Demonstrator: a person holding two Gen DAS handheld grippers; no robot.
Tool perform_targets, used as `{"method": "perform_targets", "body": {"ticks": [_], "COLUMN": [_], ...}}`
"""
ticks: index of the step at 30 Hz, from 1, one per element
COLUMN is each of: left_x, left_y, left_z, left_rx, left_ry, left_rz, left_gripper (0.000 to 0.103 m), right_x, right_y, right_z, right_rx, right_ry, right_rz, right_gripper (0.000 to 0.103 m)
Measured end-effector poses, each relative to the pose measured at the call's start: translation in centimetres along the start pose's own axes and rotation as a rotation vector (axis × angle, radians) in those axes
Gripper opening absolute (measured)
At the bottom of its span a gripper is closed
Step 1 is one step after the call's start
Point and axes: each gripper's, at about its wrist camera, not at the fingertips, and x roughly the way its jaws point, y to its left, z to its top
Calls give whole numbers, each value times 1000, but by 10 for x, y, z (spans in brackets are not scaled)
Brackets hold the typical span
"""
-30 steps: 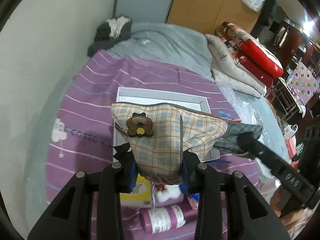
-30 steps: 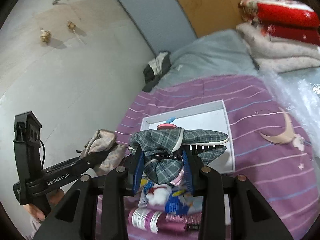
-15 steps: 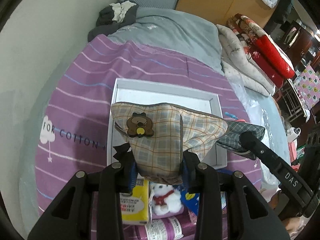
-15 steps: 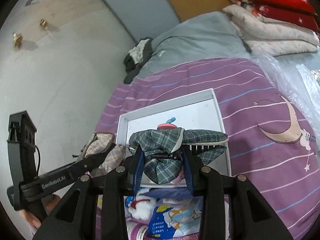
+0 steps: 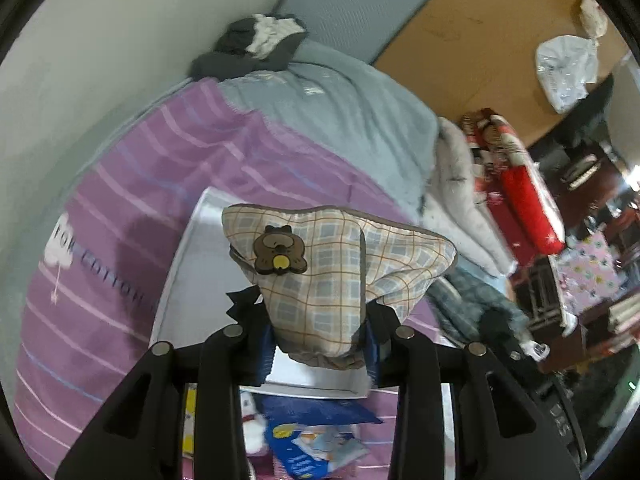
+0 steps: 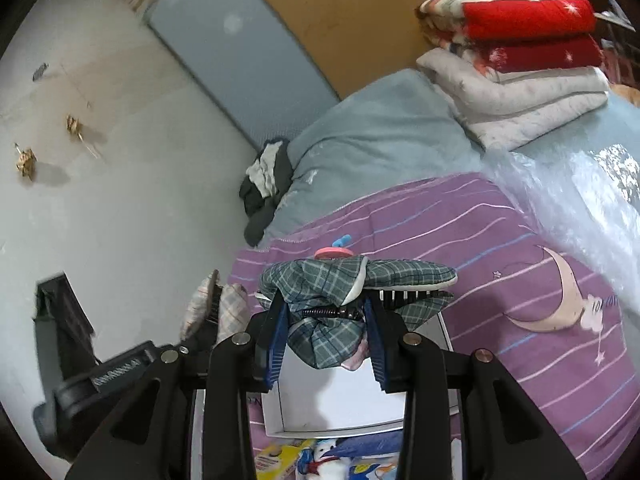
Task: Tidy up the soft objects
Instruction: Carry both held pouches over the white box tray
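My left gripper [image 5: 318, 344] is shut on a beige plaid slipper [image 5: 340, 260] with a brown bear patch, held above a white shallow box [image 5: 188, 240] on the purple striped bedspread. My right gripper [image 6: 326, 332] is shut on a green plaid slipper [image 6: 352, 280] with a white ribbed sole, held above the same white box [image 6: 340, 400]. The beige slipper also shows at the left of the right wrist view [image 6: 224, 312], and the green slipper at the right of the left wrist view [image 5: 476, 300].
Packets and a small white plush toy [image 6: 324, 460] lie in front of the box. Folded red and white quilts [image 6: 516, 60] are stacked at the far right. A dark clothes bundle [image 5: 256, 44] sits by the wall. Clear plastic wrap [image 6: 580, 208] lies on the grey blanket.
Both grippers have moved forward over the white box, each still holding its slipper. The views have tilted up, so more of the wall and the far bed shows.
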Motion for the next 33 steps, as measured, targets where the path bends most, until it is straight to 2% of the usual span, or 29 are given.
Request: {"method": "perform_targets", "body": {"ticks": [3,6,8,12,15,18,21,25,28,29,31,33], "left_x": [14,31,45,62,68,77,90,108,114,117,123,119], "left_y": [11,32,51,69,59,50,48,57,58,59,63,67], "left_z": [-22,-27,-26,-29,-33,-39,-48,-53,-57,-58,-61,-62], "left_rx": [74,90,56,12,66,124,191,178,188,191,177,150], "left_ry": [-17,27,73,99,97,81,56,121,168,192,245,250], "left_rz": [86,100,104,116,123,171,251,259,279,291,299,284], "left_gripper": [37,37,37,37,37,37,37,37,38,38,38,39], "right_x": [3,19,33,50,71,92,101,104,118,126,132,128], "right_y": [-13,-34,-45,-52,-49,-45,-33,-36,-46,-52,-65,-65], "right_z": [-26,-50,-55,-56,-65,-76,-81,-81,-87,-89,-93,-96], "right_rx": [-26,-27,-21,-59,-92,-130,-192,-185,-168,-129,-50,-59], "right_ry": [-15,43,92,100,164,226,203,124,209,263,343,371], "right_rz": [-31,33,60,-45,-71,-82,-112,-13,-40,-59,-38,-56], "right_gripper": [34,34,34,34,34,35,35,35,35,35,37,39]}}
